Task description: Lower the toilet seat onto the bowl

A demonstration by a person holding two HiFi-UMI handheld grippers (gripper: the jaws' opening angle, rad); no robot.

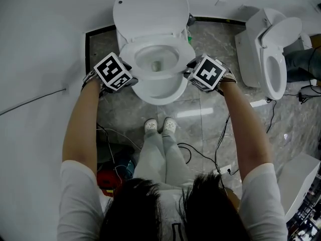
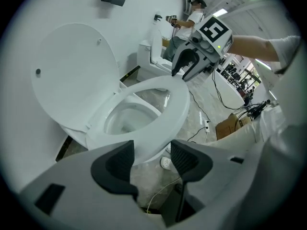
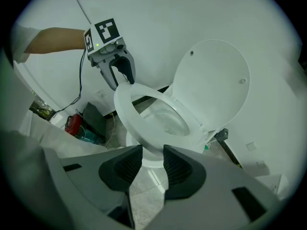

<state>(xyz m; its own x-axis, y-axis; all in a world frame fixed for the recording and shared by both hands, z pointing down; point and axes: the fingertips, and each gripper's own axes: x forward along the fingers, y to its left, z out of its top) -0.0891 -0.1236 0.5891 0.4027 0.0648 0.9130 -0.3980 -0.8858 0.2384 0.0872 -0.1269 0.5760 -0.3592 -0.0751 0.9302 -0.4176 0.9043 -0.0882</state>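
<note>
Person's head (image 1: pixel 160 210) and arms fill the foreground of the head view, square before the toilet bowl (image 1: pixel 160 92). Its lid (image 1: pixel 150 9) is raised and leans back toward the wall. Its seat (image 2: pixel 172 109) lies low over the bowl. Both gripper views suggest a slight upward tilt at the front, so full contact with the rim cannot be confirmed. On either side, the left gripper (image 2: pixel 151 159) and right gripper (image 3: pixel 152 164) flank the seat with jaws released, pads not pressing on its side edge. Assessment: lowering nearly complete, final settling outstanding.
</note>
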